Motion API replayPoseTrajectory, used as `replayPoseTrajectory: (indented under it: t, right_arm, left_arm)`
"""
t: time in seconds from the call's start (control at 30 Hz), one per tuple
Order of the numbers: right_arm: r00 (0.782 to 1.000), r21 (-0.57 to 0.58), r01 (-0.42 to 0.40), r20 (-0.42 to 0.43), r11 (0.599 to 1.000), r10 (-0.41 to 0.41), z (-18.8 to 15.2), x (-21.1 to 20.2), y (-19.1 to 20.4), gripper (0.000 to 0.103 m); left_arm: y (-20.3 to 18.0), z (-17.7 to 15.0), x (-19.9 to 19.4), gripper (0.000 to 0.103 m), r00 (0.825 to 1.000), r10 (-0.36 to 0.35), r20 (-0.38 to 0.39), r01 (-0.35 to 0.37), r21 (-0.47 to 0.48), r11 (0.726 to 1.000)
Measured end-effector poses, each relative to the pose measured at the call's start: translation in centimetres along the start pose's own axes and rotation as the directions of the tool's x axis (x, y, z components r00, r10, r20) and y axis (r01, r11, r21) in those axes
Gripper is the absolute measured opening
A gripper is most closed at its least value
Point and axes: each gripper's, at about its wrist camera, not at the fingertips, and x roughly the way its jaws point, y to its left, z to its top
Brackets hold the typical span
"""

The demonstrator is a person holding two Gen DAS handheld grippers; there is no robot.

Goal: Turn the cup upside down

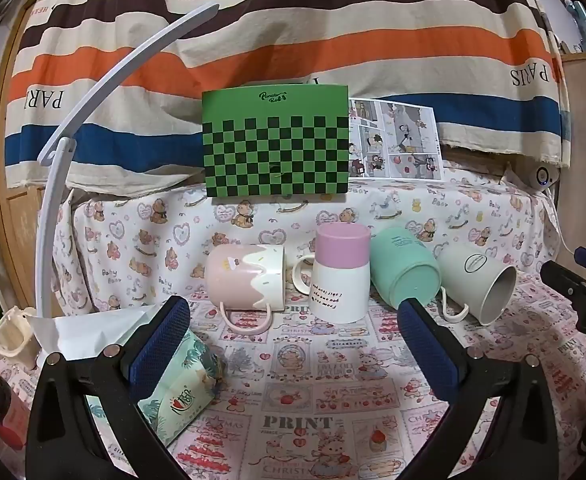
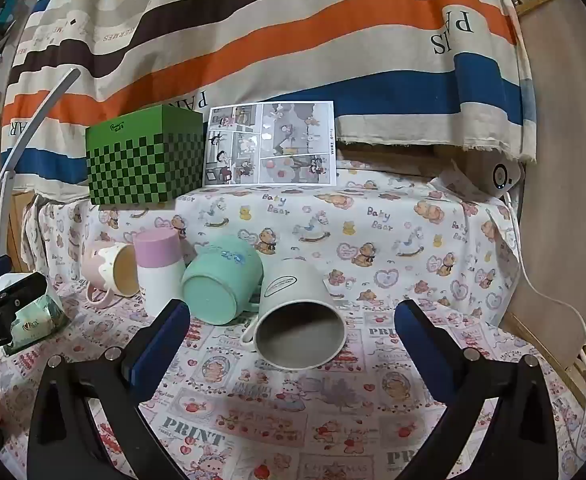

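Gaping wide, both the left claw (image 1: 293,344) and right claw (image 2: 293,340) face 4 crowded cups (image 2: 299,320).

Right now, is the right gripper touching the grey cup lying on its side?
Apart. The right wrist view shows the right gripper open, with printed cloth visible between each finger and the grey cup, which lies on its side, mouth toward the camera.

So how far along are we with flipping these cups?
Done: only the pink-and-white cup looks upside down, its print inverted. In hand: nothing; the left tool and right tool are both open and empty. Left: the pink drip mug, teal cup and grey cup lie on their sides.
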Motion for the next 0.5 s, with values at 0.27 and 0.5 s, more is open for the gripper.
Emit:
replayPoseTrajectory:
  t: [0.27, 0.5]
  right_arm:
    - [1.0, 0.001, -0.001, -0.001, 1.0, 0.001, 0.01, 0.02, 0.03, 0.103]
    - [1.0, 0.002, -0.001, -0.002, 1.0, 0.001, 0.0, 0.03, 0.04, 0.103]
  left_arm:
    - [0.01, 0.0, 0.02, 0.103, 1.0, -0.002, -0.005, 0.002, -0.002, 1.0]
    - [0.01, 0.0, 0.02, 0.103, 1.0, -0.001, -0.006, 0.001, -0.001, 1.0]
